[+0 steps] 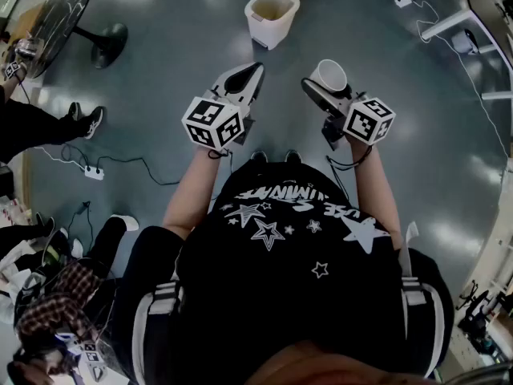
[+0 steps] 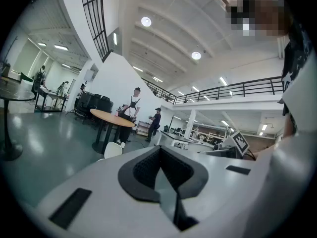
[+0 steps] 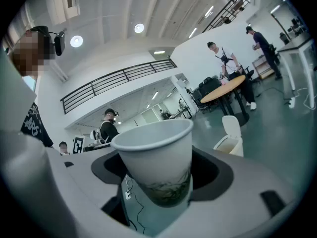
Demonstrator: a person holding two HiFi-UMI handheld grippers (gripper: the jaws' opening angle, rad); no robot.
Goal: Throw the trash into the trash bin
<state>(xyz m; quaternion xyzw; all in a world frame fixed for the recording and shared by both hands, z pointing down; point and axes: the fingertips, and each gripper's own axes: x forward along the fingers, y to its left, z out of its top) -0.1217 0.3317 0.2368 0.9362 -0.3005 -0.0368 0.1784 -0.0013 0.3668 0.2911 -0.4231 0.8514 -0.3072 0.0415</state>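
Carrying step: the right tongs [image 1: 324, 88] are clamped on a paper cup [image 1: 330, 74], held in the air short of the bin [image 1: 267, 29], which stands on the floor [image 1: 176, 46] ahead of the person with its lid swung up. The left tongs [image 1: 245, 80] hover beside the cup, on the side nearer the bin's line, with jaws together and nothing between them.

The drop looks not yet begun. The next move appears to call for carrying the cup forward until it hangs over the bin's open mouth, then letting the jaws part; released from here it would likely land on the floor, well short of the bin.

The cup [image 3: 156, 157] is white with a rolled rim and a greenish print low on its wall. The pads grip it near the base, and it stands roughly upright, mouth open. From the head view its inside looks bare. In the right gripper view the bin [image 3: 233, 145] sits beyond and to the right of the cup.
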